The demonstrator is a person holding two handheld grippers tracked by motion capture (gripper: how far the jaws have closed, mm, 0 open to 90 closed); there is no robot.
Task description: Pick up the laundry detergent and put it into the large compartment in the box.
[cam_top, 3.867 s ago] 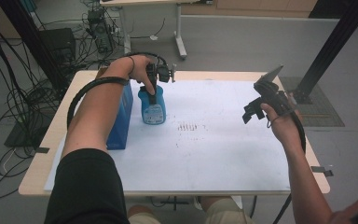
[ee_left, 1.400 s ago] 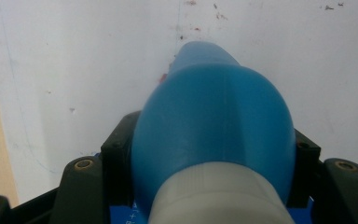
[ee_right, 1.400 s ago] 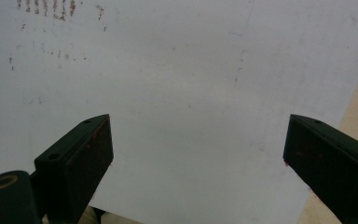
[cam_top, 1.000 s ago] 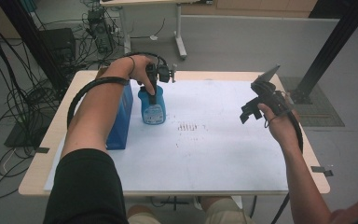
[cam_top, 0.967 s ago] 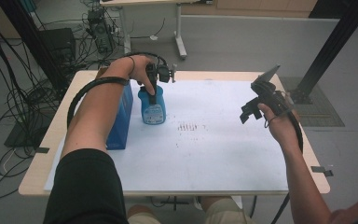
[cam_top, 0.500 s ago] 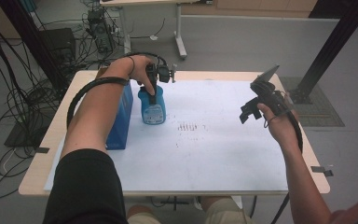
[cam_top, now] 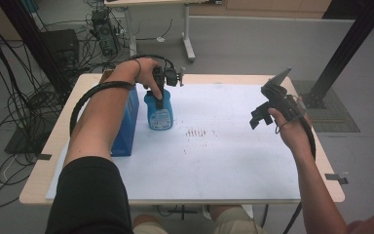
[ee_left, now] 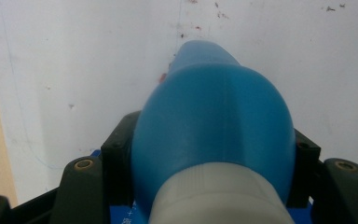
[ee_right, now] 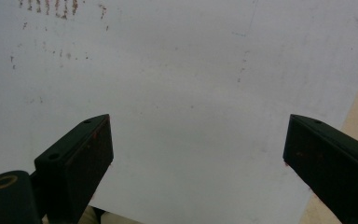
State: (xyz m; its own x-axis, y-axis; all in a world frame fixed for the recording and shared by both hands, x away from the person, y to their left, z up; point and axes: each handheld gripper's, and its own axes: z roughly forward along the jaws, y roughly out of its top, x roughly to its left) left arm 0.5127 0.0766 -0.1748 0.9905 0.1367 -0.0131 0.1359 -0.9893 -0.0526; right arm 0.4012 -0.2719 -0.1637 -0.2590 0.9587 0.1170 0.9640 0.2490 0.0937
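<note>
A blue spray bottle [cam_top: 158,113] stands upright on the white sheet [cam_top: 224,161] at the table's back left. My left gripper [cam_top: 159,93] comes down on it from above, shut on the bottle's top. In the left gripper view the blue bottle head [ee_left: 214,126] with its white collar sits squeezed between both black jaws. My right gripper [cam_top: 263,116] is held above the right side of the sheet, apart from the bottle. Its jaws stand wide open in the right gripper view [ee_right: 198,154], with nothing between them but the white sheet [ee_right: 191,93].
A tall blue box [cam_top: 125,124] stands just left of the bottle, under my left forearm. Small reddish marks [cam_top: 197,132] dot the sheet's middle. The wooden table edge [cam_top: 331,161] shows at the right. Cables and a black post stand on the floor beyond.
</note>
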